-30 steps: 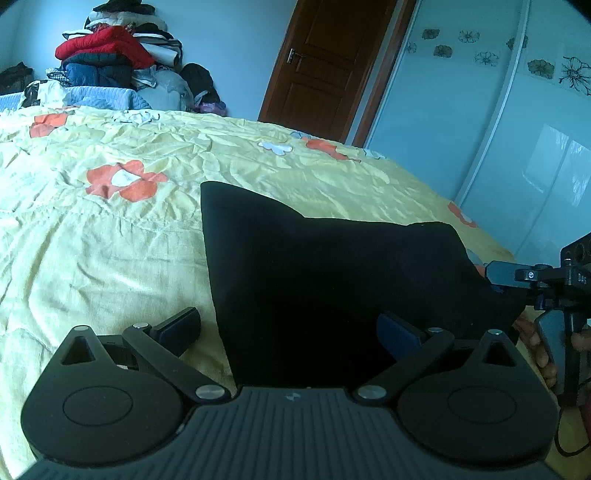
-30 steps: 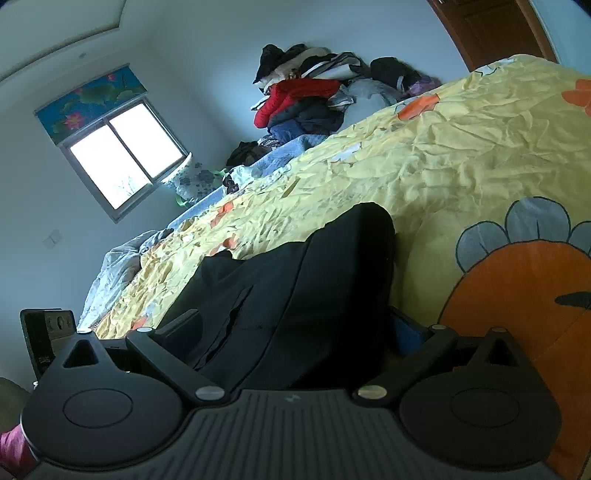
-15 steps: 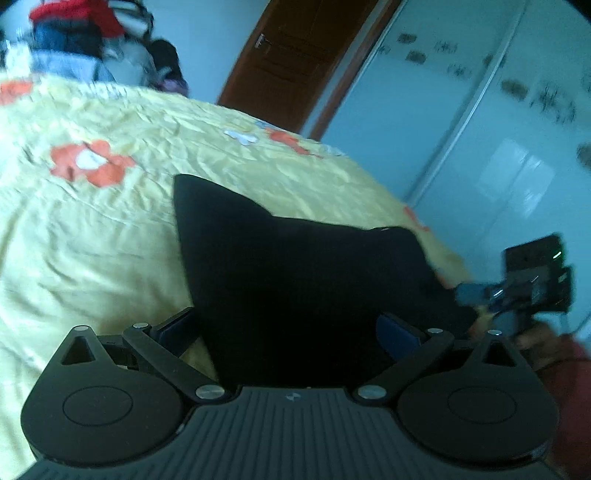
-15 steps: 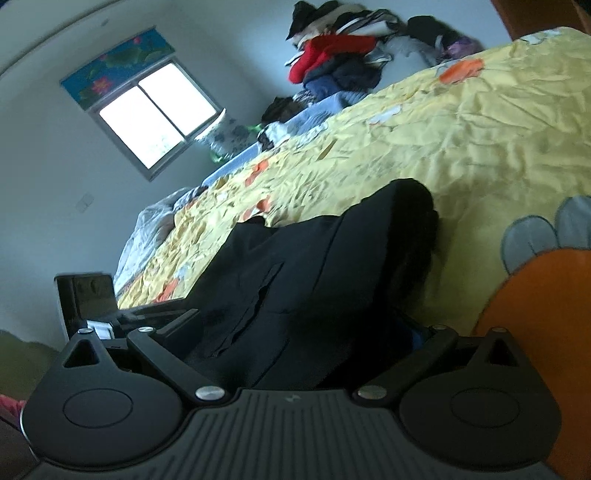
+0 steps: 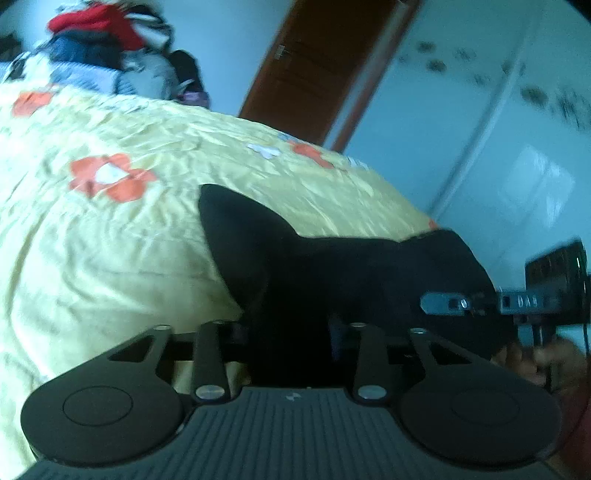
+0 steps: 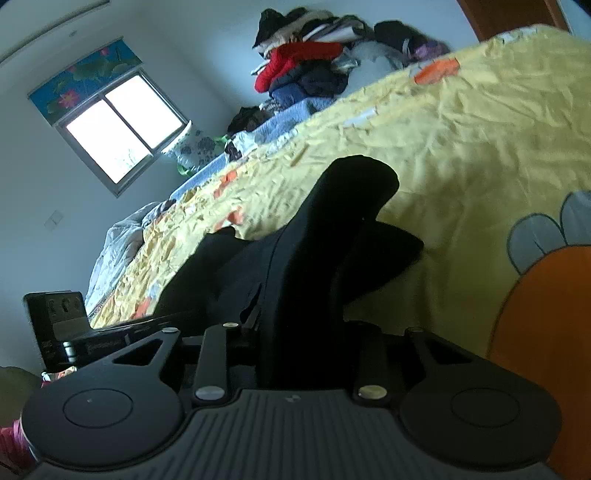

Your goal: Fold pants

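Spread across the bed is a crumpled yellow quilt cover printed with orange and white flowers (image 5: 110, 236), and on it, at the edge nearest me, lie the black fabric pants (image 5: 332, 273), already doubled into a thick dark slab. At twelve o'clock in the left wrist view a brown wooden door (image 5: 325, 70) stands beside a pale sliding wardrobe front with small dark flower prints (image 5: 480, 122). At ten o'clock a heap of clothes topped by a red garment (image 5: 96, 33) is piled at the far end of the bed. From the right wrist view a bright window under a blue flowered blind (image 6: 118, 122) sits at ten o'clock.

My left gripper (image 5: 291, 332) is closing its jaws, and the near edge of the pants is bunched between them, the cloth rising in a peak from the grip. My right gripper (image 6: 299, 332) is closing too, with a fold of the same pants pinched between its jaws and pulled up off the quilt.

At three o'clock in the left view the other gripper's body carries small pale characters, too blurred for me to read. My right hand (image 5: 543, 362) wraps its handle below.
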### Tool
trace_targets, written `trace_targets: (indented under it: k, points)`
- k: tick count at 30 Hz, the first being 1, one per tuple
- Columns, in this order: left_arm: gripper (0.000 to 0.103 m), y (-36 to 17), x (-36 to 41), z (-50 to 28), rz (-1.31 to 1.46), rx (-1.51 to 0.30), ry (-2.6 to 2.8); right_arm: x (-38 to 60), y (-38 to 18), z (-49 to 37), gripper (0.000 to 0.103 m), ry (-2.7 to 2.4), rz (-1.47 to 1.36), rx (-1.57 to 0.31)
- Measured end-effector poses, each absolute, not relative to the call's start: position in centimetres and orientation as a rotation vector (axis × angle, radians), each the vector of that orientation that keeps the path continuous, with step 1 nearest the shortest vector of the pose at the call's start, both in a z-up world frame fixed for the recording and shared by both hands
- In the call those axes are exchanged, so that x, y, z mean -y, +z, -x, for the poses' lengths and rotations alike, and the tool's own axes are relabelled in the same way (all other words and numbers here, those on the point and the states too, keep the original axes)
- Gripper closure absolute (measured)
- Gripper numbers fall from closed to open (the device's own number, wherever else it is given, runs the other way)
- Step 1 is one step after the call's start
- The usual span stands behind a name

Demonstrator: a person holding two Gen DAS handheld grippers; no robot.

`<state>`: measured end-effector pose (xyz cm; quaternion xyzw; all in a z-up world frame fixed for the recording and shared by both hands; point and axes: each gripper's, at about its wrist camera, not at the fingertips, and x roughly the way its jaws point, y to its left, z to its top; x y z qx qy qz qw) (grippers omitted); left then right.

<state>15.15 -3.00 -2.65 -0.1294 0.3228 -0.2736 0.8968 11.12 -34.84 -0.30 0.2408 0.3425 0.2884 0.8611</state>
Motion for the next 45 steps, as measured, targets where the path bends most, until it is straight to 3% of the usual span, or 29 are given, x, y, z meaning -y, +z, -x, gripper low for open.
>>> trace_targets:
  k: [2, 10, 18, 20, 22, 23, 26, 30, 32, 38, 45]
  points:
    - [0.075, -2.2, 2.8, -14.5, 0.260, -0.635, -0.559, 34.1, 0.7, -10.6, 0.073, 0.613, -0.511, -0.691]
    - [0.076, 1.9, -0.7, -13.3, 0.179, -0.497, -0.476, 29.1, 5.2, -12.0, 0.073, 0.724, -0.482, -0.603]
    - [0.074, 3.0, -5.1, -17.5, 0.076, -0.524, -0.311, 21.3, 3.6, -17.0, 0.070, 0.657, -0.382, -0.641]
    - [0.065, 1.8, -5.1, -18.8, 0.020, -0.580, -0.275, 19.2, 2.5, -18.0, 0.066, 0.555, -0.265, -0.682]
    - [0.052, 0.7, -4.7, -19.0, -0.048, -0.599, -0.218, 18.0, 1.7, -18.3, 0.055, 0.481, -0.168, -0.708]
    - [0.043, 0.6, -4.7, -18.2, -0.072, -0.568, -0.198, 18.0, 1.6, -17.9, 0.052, 0.463, -0.142, -0.697]
    - [0.029, 1.3, -4.6, -15.9, -0.144, -0.464, -0.096, 19.2, 2.1, -16.2, 0.042, 0.389, -0.091, -0.637]
    - [0.019, 3.6, -4.1, -13.3, -0.110, -0.402, -0.142, 19.8, 5.0, -12.5, 0.040, 0.205, 0.032, -0.399]
    - [0.005, 4.2, -3.0, -12.8, -0.105, -0.413, -0.209, 19.4, 5.9, -11.7, 0.040, 0.352, 0.007, -0.371]
    - [0.005, 0.6, 0.4, -13.4, -0.173, -0.546, -0.224, 16.2, 2.2, -14.2, 0.043, 0.468, 0.120, -0.596]
    - [0.000, -1.0, 0.1, -13.7, -0.165, -0.533, -0.167, 16.6, 2.6, -11.9, 0.042, 0.404, 0.066, -0.558]
